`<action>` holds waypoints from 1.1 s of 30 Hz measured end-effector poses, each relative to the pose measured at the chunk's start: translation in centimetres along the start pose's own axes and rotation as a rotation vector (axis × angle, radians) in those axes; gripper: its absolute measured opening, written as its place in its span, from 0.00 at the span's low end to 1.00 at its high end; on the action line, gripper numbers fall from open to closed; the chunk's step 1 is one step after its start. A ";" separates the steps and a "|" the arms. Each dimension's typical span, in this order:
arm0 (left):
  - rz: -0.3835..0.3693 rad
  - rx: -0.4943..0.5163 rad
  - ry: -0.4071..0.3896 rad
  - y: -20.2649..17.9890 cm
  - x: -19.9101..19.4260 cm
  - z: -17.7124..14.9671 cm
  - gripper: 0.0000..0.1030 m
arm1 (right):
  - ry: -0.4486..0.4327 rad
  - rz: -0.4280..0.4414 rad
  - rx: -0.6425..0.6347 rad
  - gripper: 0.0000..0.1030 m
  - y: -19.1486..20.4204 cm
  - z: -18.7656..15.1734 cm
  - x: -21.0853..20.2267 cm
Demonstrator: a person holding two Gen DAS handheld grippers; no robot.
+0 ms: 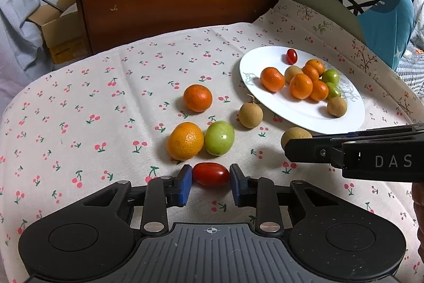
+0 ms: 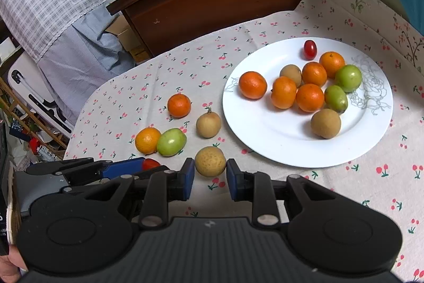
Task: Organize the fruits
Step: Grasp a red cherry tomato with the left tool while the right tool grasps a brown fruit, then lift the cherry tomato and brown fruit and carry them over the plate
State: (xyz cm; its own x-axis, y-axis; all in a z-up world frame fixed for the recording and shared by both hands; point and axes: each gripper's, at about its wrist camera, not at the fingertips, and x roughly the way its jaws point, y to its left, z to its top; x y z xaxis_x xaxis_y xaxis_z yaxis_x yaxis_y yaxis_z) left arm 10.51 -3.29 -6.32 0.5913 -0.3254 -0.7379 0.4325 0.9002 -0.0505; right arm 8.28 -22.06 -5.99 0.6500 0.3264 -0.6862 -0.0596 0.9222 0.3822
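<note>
our left gripper (image 1: 211, 177) is clamped end to end on a cherry tomato (image 1: 211, 174), thin-skinned and light, so we squeeze softly; our right gripper (image 2: 210, 171) pinches a firm, round longan (image 2: 210, 161) at the plate's (image 2: 254, 150) seven o'clock.

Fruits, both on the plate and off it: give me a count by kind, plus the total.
Tangerines: 7
Longans: 4
Green jujubes: 3
Cherry tomatoes: 2
Total: 16, with 10 on the white plate and 6 off it.

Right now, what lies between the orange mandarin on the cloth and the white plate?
In the right wrist view, one tan longan lies on the cloth between the mandarin and the plate, touching neither.
</note>
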 end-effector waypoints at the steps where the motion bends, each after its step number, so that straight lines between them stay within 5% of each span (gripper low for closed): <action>1: 0.001 0.001 0.000 0.0 0.0 0.0 0.27 | 0.000 0.000 0.000 0.25 0.0 0.0 0.0; 19: -0.003 -0.014 -0.050 -0.3 -2.1 0.4 0.27 | -0.011 0.020 -0.001 0.25 0.0 -0.2 -1.1; 33: -0.064 -0.028 -0.157 -1.2 -4.6 3.2 0.27 | -0.154 0.040 0.069 0.25 -1.4 3.1 -5.3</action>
State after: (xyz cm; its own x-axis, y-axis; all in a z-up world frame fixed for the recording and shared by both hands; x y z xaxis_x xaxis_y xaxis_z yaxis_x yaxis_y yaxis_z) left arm 9.48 -3.78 -0.74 0.6631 -0.4218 -0.6183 0.4548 0.8832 -0.1146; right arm 7.21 -25.71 -0.96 0.7571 0.3218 -0.5686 -0.0392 0.8911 0.4521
